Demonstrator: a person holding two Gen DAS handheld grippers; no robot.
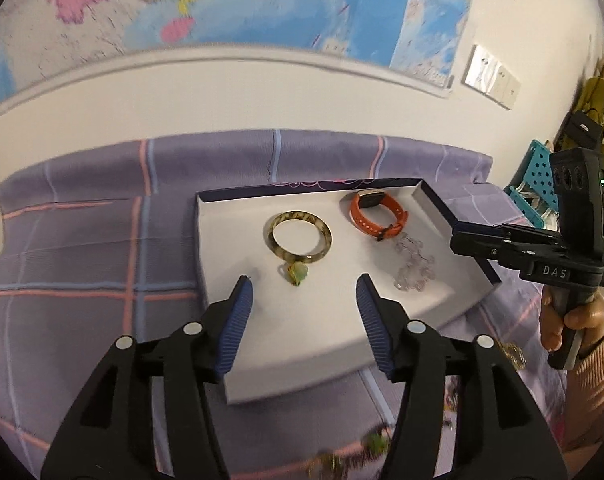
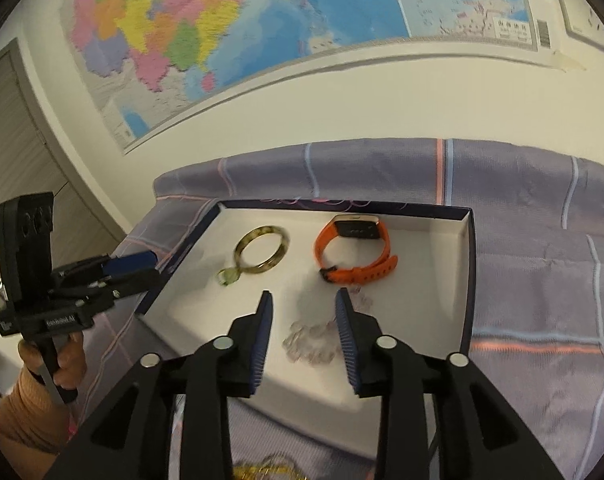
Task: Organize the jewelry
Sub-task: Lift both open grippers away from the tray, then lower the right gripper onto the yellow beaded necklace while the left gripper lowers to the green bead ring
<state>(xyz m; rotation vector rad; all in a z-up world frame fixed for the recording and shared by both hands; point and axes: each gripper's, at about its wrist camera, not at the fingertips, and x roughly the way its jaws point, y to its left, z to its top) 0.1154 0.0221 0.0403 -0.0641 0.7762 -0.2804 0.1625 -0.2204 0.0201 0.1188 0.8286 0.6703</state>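
A white tray (image 1: 238, 232) (image 2: 421, 272) with dark blue walls lies on the purple plaid cloth. In it are an olive mottled bangle (image 1: 298, 215) (image 2: 262, 231), a small green pendant (image 1: 298, 276) (image 2: 228, 276), an orange watch (image 1: 377, 214) (image 2: 353, 248) and a clear bead bracelet (image 1: 415, 264) (image 2: 309, 340). My left gripper (image 1: 305, 280) (image 2: 152, 262) stands open over the tray's near side, just short of the pendant, and holds nothing. My right gripper (image 2: 304, 295) (image 1: 457, 236) is open above the bead bracelet, pads clear of it.
The plaid cloth (image 1: 82, 240) covers the surface up to a white wall with a map (image 2: 222, 20). Loose gold and green jewelry (image 1: 375, 442) (image 2: 270, 468) lies on the cloth in front of the tray. A teal perforated rack (image 1: 535, 168) stands at the right.
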